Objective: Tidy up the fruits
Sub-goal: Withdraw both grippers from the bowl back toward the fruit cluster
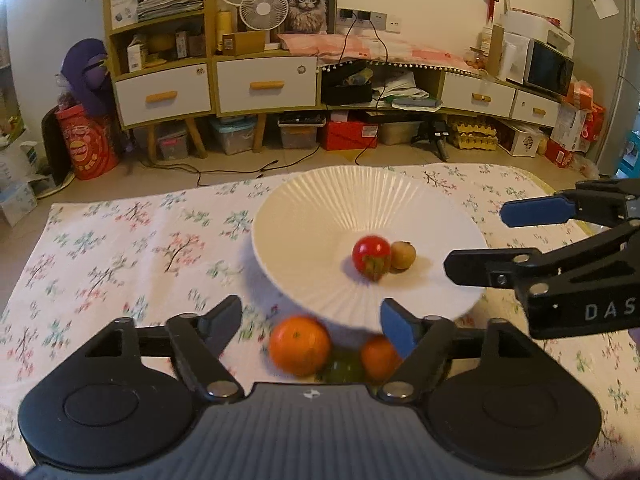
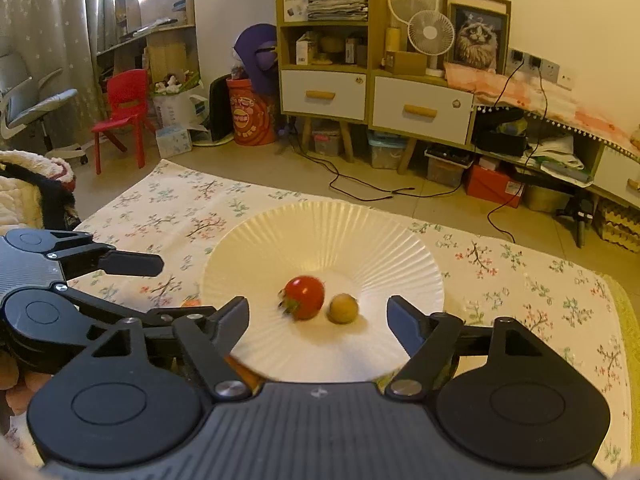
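A floral-printed cloth (image 1: 120, 248) covers the counter, carrying a wide ribbed white ceramic plate (image 1: 320, 208) at frame centre. On the plate a small red tomato (image 1: 371, 257) touches a little tan round fruit (image 1: 403, 255). Low in the left wrist view, two oranges (image 1: 299, 345) and something green (image 1: 342, 368) lie just beside the plate's near rim, between the left gripper (image 1: 311, 320) jaws, which stand apart. The right gripper (image 2: 318, 320), jaws also apart and empty, enters at right, lettered "DAS".

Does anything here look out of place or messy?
Nothing is spilled or broken. Two oranges and a green fruit sit on the cloth, outside the plate holding the tomato and small brown fruit.
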`<state>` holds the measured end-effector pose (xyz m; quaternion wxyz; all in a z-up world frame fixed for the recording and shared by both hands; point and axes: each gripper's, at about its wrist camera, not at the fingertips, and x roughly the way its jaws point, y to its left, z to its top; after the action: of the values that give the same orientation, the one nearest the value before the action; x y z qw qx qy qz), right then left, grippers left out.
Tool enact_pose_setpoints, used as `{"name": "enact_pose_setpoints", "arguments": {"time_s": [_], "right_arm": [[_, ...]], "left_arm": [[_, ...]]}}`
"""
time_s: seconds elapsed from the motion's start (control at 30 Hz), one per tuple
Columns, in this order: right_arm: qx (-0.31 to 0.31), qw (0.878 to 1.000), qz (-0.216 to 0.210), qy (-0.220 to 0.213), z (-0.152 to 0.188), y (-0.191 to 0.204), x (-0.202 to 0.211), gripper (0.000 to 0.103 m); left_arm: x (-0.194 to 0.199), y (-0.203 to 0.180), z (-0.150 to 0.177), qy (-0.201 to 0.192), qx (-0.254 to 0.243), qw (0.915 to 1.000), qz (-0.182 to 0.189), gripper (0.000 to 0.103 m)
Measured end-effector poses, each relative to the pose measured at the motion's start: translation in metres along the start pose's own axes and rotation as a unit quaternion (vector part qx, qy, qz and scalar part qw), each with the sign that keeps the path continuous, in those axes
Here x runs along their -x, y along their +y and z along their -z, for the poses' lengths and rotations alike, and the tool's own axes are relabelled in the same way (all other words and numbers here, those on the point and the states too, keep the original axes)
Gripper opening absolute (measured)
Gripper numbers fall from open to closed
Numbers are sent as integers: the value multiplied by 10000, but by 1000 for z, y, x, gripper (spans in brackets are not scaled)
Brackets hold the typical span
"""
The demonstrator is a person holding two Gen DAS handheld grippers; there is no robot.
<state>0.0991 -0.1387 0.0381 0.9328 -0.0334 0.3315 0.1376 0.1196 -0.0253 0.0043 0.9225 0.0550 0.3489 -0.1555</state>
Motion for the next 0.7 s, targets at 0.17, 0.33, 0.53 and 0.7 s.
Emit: {"name": "enact_pose_setpoints", "arguments": {"time_s": [0.17,0.33,0.53,0.7], "right_arm": [[-87,9999,22,65,8,4,7,78],[-264,9996,4,125,14,5,12,83],[-422,9990,-31,161,26,10,17,91],[-295,9993,-78,237,40,20,22,95]], "left_arm": [[11,3,9,55,-37,9999,-89,83],[21,7,18,77,36,9999,-93,89],[34,12,35,13,130,9999,-91,97],[41,17,47,26,259,9997,-33,98]]}}
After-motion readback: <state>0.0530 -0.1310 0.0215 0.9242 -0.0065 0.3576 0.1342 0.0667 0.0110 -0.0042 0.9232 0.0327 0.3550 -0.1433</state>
